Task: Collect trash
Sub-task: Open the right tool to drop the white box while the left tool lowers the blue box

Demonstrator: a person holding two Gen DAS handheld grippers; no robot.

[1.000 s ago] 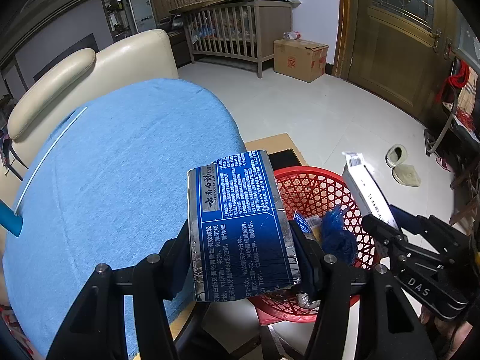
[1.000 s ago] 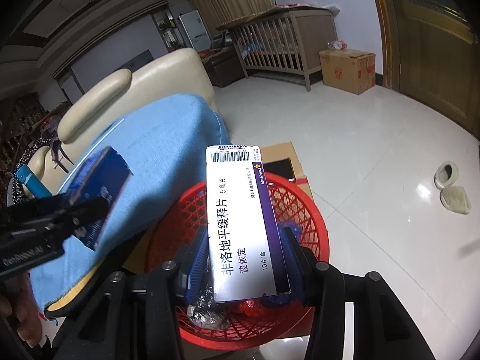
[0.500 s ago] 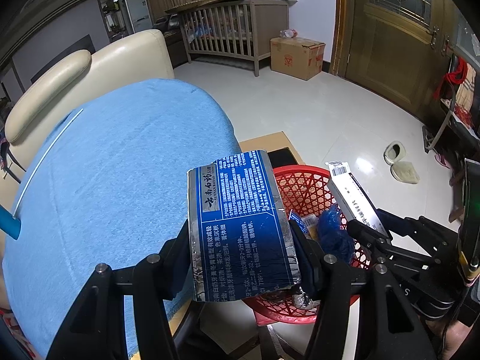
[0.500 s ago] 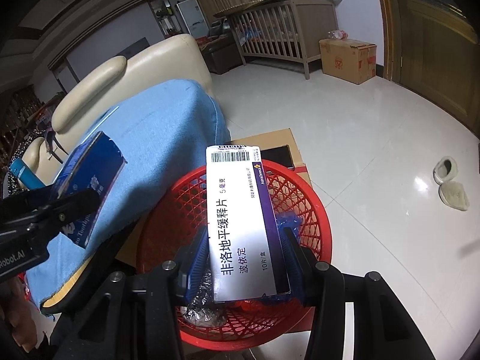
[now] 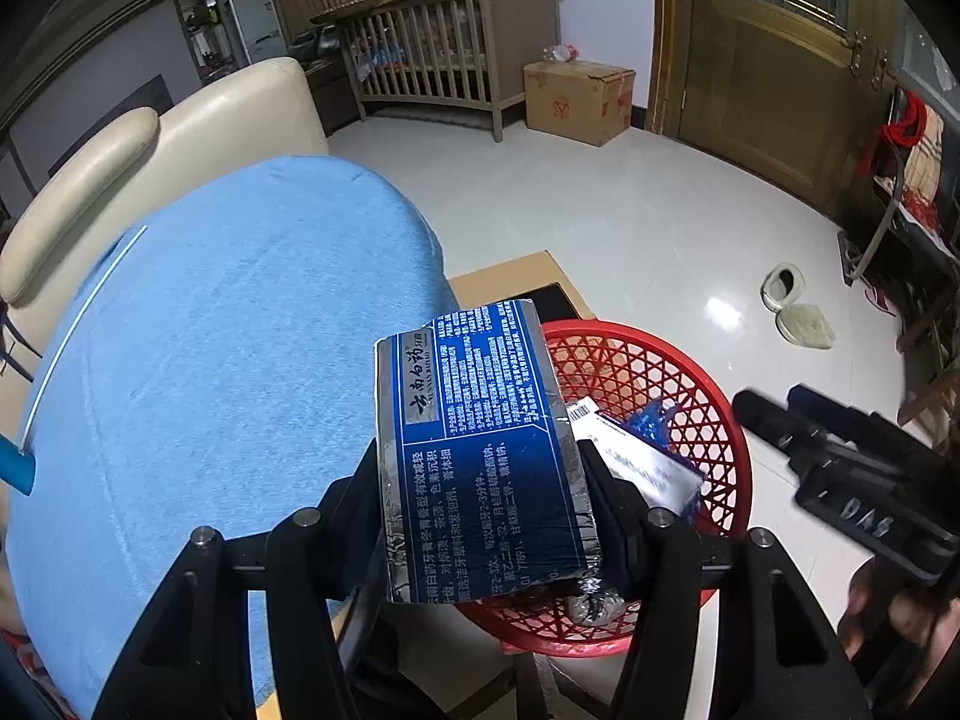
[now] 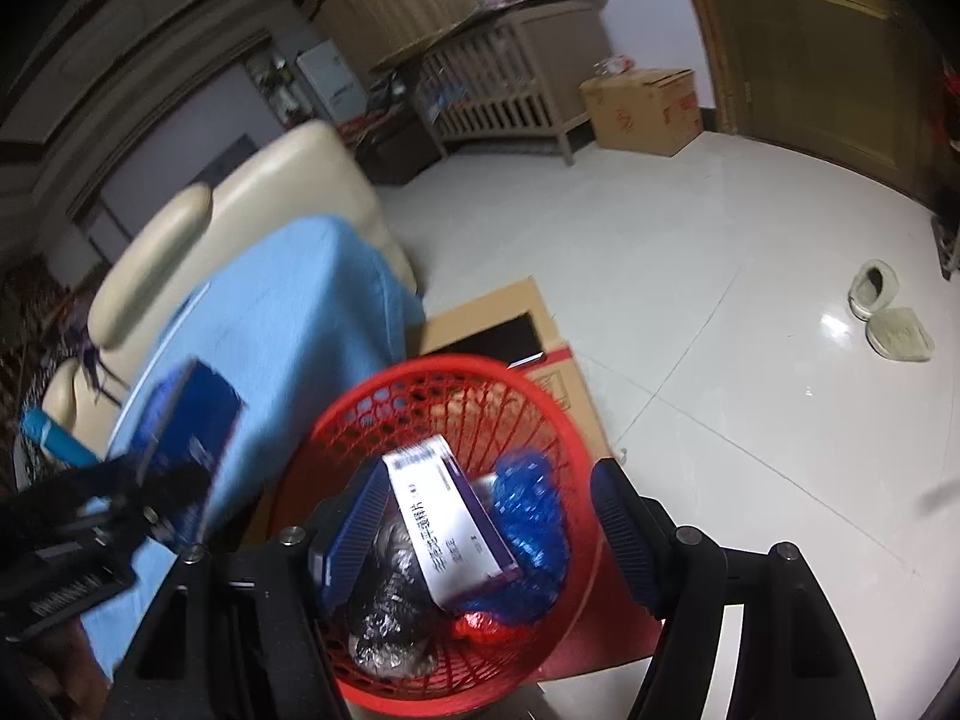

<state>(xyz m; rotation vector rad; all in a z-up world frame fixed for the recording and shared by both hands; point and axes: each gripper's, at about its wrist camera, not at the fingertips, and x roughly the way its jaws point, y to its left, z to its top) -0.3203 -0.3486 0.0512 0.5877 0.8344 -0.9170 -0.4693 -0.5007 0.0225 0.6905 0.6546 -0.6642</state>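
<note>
Right wrist view: the right gripper is hovering over the red basket, its jaws having just been opening and now standing wide with nothing between them, while the white medicine box is lying loose in the basket on a blue wrapper and crumpled foil. Left wrist view: the left gripper is holding its jaws about half open, clamping the blue toothpaste box above the basket's near rim beside the blue tablecloth. Judged so, one box is being binned; the blue one is awaiting its drop.
</note>
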